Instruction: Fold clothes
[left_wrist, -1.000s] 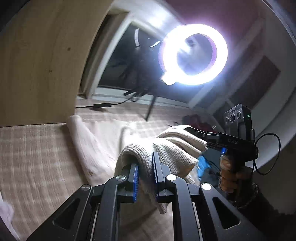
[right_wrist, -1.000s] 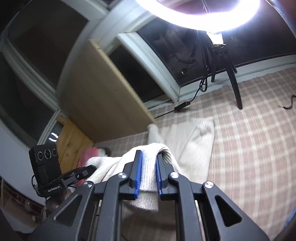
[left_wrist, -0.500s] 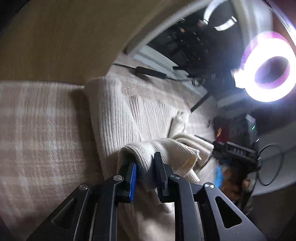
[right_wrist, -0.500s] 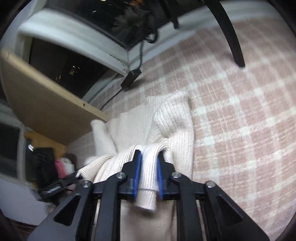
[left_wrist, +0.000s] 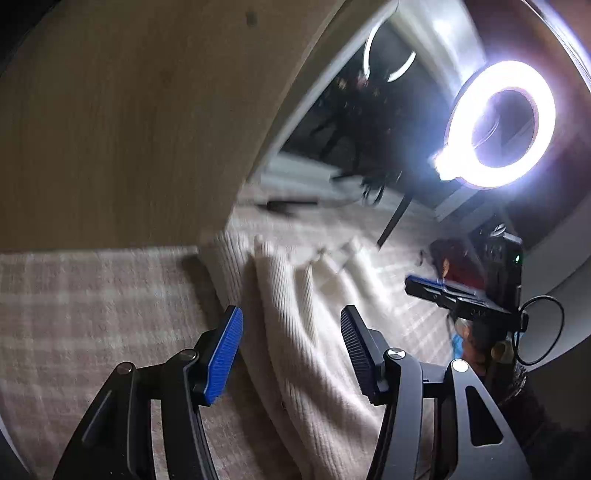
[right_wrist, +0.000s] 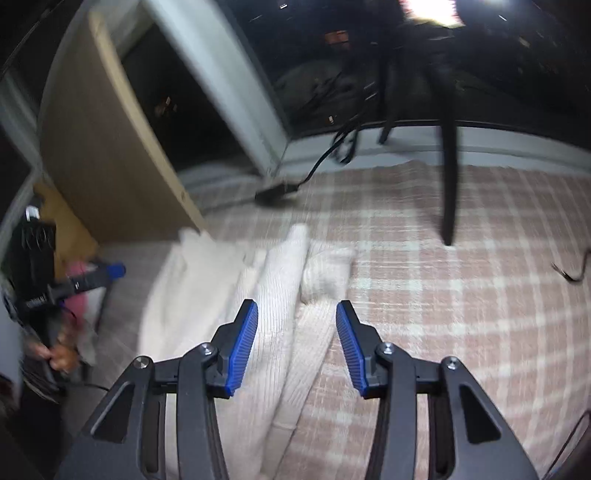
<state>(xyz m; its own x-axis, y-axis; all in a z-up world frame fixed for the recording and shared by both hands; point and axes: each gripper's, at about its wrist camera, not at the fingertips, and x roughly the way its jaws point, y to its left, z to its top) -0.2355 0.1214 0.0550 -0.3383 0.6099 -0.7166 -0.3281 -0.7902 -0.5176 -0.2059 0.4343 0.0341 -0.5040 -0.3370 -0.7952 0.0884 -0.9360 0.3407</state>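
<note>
A cream ribbed knit sweater (left_wrist: 306, 325) lies folded in a long strip on the pink plaid cloth (left_wrist: 92, 314). It also shows in the right wrist view (right_wrist: 273, 295). My left gripper (left_wrist: 291, 350) is open and empty just above the sweater's near part. My right gripper (right_wrist: 297, 343) is open and empty above the sweater's right edge. The right gripper appears in the left wrist view (left_wrist: 465, 295), and the left gripper in the right wrist view (right_wrist: 74, 280), both with jaws apart.
A wooden panel (left_wrist: 129, 122) stands at the left behind the sweater. A lit ring light (left_wrist: 500, 123) on a black tripod (right_wrist: 447, 177) stands at the back by a dark window. A black cable and adapter (right_wrist: 280, 190) lie on the cloth. A pink garment (right_wrist: 77, 295) lies far left.
Both grippers have opened and let go of the sweater's folded end. The sweater now lies flat on the cloth, and both grippers have pulled back a little.
</note>
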